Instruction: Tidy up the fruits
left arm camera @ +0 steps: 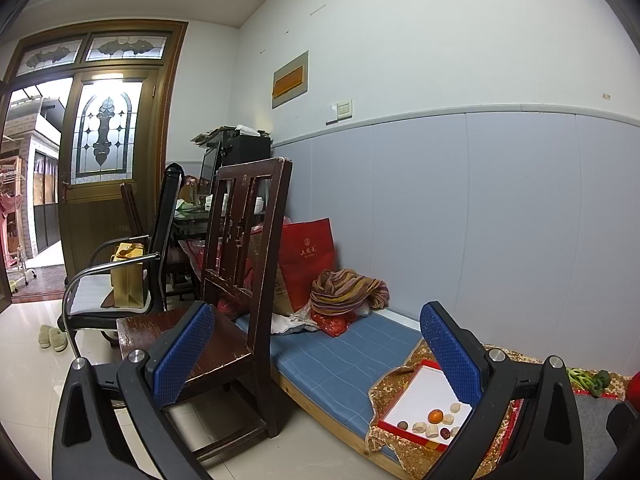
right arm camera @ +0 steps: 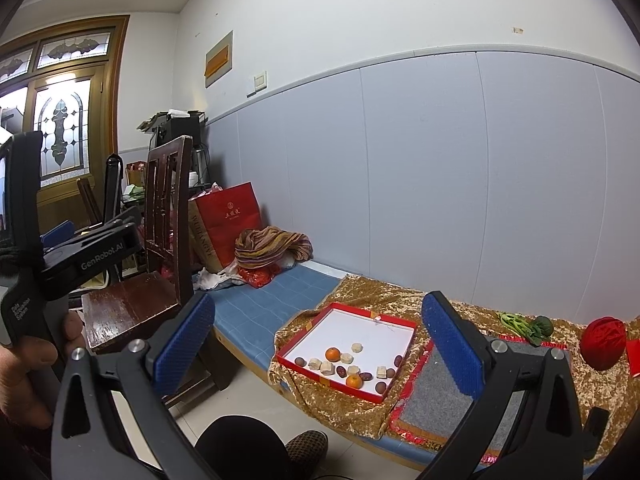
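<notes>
Left wrist view: left gripper (left arm camera: 318, 364) with blue pads spread wide, empty, high above floor. Shallow red-rimmed white cardboard tray (left arm camera: 416, 394) low right on gold sequin cloth (left arm camera: 390, 384), partly hidden behind right finger; small orange mandarin (left arm camera: 435, 416) inside.

Right wrist view: right gripper (right arm camera: 318, 354) also spread, empty, well apart from tray (right arm camera: 360, 332). Two mandarins (right arm camera: 332, 354), dark red dates (right arm camera: 340, 371), pale cut chunks (right arm camera: 327, 368) clustered at near edge. Risk: round fruit likely rolls when nudged; light tray may slide on cloth; tight cluster invites pinching two pieces.

Fruits (right arm camera: 333, 354) in tray (right arm camera: 394, 319) on cloth (right arm camera: 360, 292), mat (right arm camera: 432, 396) right; chair (right arm camera: 132, 304) left
</notes>
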Tool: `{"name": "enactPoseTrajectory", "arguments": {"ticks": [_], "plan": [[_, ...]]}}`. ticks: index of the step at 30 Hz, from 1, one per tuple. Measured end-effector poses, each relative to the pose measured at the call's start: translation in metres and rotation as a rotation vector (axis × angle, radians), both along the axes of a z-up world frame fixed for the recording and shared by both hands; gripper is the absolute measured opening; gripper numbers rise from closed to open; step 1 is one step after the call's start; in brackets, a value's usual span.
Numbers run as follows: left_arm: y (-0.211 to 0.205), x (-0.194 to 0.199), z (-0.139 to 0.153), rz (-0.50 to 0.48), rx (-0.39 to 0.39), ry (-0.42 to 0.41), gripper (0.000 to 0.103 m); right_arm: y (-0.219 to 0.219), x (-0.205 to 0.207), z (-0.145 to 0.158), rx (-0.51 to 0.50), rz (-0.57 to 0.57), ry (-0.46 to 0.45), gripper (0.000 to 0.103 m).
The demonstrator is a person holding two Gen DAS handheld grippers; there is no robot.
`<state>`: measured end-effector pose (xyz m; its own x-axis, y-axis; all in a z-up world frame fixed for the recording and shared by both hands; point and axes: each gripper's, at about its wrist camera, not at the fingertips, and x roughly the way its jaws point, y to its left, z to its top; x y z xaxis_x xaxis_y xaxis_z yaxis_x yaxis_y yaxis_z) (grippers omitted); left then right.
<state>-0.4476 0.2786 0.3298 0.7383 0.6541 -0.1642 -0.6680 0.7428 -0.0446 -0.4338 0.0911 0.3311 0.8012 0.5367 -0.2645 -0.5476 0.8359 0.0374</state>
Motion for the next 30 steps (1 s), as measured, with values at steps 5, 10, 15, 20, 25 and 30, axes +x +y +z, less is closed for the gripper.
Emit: {"name": "enactPoseTrajectory", "arguments": {"ticks": [5, 10, 15, 20, 25, 30], "plan": [[0.000, 0.003, 0.001, -0.012, 0.006, 0.002, 0.103, -0.001, 0.001, 0.001, 0.001, 0.001, -0.002, 0.103], [0.000, 0.004, 0.001, -0.014, 0.002, 0.001, 0.103, -0.001, 0.001, 0.001, 0.000, 0.001, -0.001, 0.103], [-0.002, 0.003, 0.003, -0.011, 0.003, -0.001, 0.103, -0.001, 0.001, 0.001, 0.000, 0.000, -0.003, 0.103], [-0.001, 0.003, 0.004, -0.014, 0.004, -0.002, 0.103, -0.001, 0.001, 0.001, -0.001, 0.001, -0.002, 0.103], [0.000, 0.006, 0.005, -0.030, -0.008, -0.005, 0.103, -0.001, 0.001, 0.000, -0.003, 0.000, -0.002, 0.103], [-0.004, 0.013, 0.004, -0.069, 0.023, 0.001, 0.103, -0.006, 0.009, -0.001, 0.003, 0.003, 0.018, 0.103]]}}
